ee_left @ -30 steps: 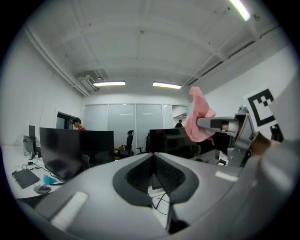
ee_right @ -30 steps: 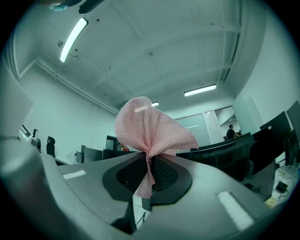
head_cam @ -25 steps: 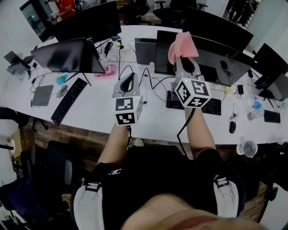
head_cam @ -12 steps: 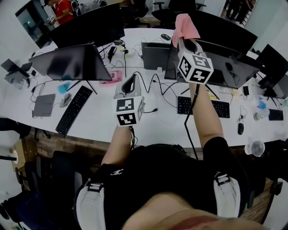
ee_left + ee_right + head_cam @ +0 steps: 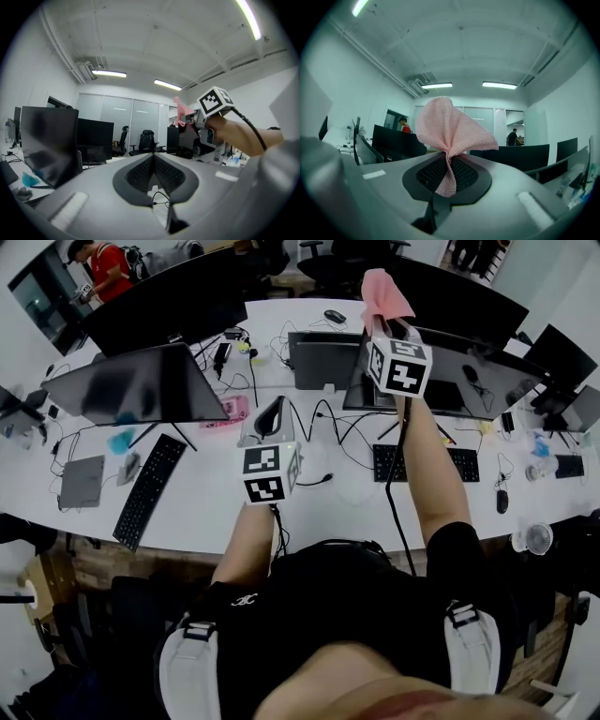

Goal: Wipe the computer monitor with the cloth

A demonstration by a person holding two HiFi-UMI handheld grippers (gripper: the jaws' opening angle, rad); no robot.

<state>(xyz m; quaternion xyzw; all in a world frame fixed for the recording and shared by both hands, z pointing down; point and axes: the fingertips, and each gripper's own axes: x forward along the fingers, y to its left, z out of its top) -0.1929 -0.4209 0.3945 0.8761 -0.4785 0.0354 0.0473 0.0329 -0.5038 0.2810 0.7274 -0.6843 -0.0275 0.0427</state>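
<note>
My right gripper (image 5: 383, 325) is raised above the desk and shut on a pink mesh cloth (image 5: 382, 293). The cloth (image 5: 451, 136) fans out upward from the closed jaws of the right gripper (image 5: 449, 165). Below and just beyond it stands a dark monitor (image 5: 469, 367) with its screen facing me; the cloth is apart from it. My left gripper (image 5: 274, 409) hovers lower over the white desk (image 5: 206, 502), shut with nothing in it. From the left gripper (image 5: 153, 158) I see the right gripper (image 5: 189, 118) and cloth (image 5: 181, 110) held high.
A second dark monitor (image 5: 131, 382) stands at the left with a black keyboard (image 5: 147, 487) before it. Another keyboard (image 5: 427, 463), cables (image 5: 323, 418), a pink item (image 5: 228, 412) and a mouse (image 5: 501, 501) lie on the desk. A person in red (image 5: 101, 263) stands far back.
My right gripper has lifted and moved farther away with the cloth, now over the monitor's top edge. The left gripper has stayed almost where it was.
</note>
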